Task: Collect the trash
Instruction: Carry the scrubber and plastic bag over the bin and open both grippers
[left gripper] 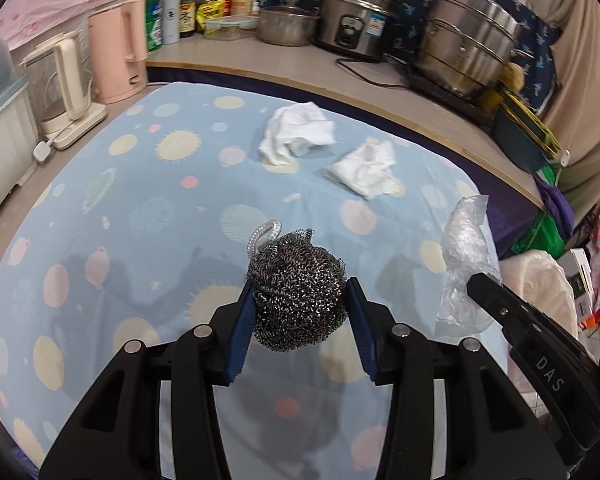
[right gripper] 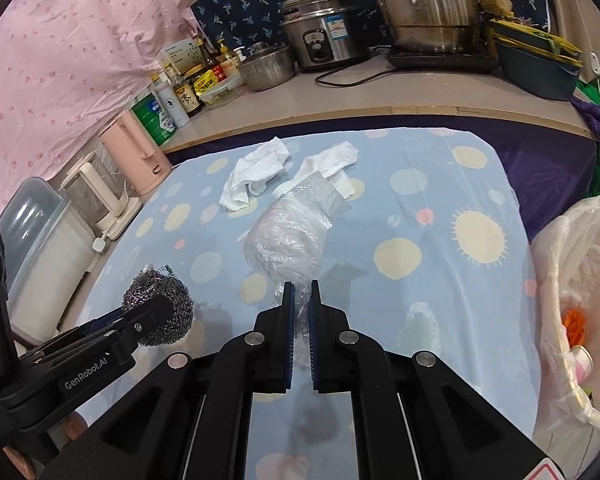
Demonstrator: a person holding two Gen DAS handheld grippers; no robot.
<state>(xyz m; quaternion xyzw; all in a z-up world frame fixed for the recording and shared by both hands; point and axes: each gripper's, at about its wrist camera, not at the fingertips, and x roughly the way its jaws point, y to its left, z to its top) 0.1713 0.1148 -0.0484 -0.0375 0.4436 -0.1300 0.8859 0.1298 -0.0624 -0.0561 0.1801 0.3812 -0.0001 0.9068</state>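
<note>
My left gripper (left gripper: 300, 292) is shut on a grey steel wool scrubber (left gripper: 298, 292) and holds it above the blue dotted tablecloth (left gripper: 120, 208). It also shows in the right wrist view (right gripper: 158, 304) at the left. My right gripper (right gripper: 302, 292) is shut on a crumpled clear plastic bag (right gripper: 288, 236), lifted off the cloth; the bag shows in the left wrist view (left gripper: 466, 252) at the right. Two crumpled white paper towels (left gripper: 296, 130) (left gripper: 366, 168) lie on the far part of the cloth. A white-lined trash bin (right gripper: 576, 300) stands at the table's right edge.
Behind the table a counter (left gripper: 236, 56) carries a rice cooker (left gripper: 352, 20), steel pots (left gripper: 464, 40), a small pot (left gripper: 286, 24) and bottles (left gripper: 188, 4). A pink kettle (left gripper: 118, 52) and a white coffee maker (left gripper: 62, 88) stand at the left.
</note>
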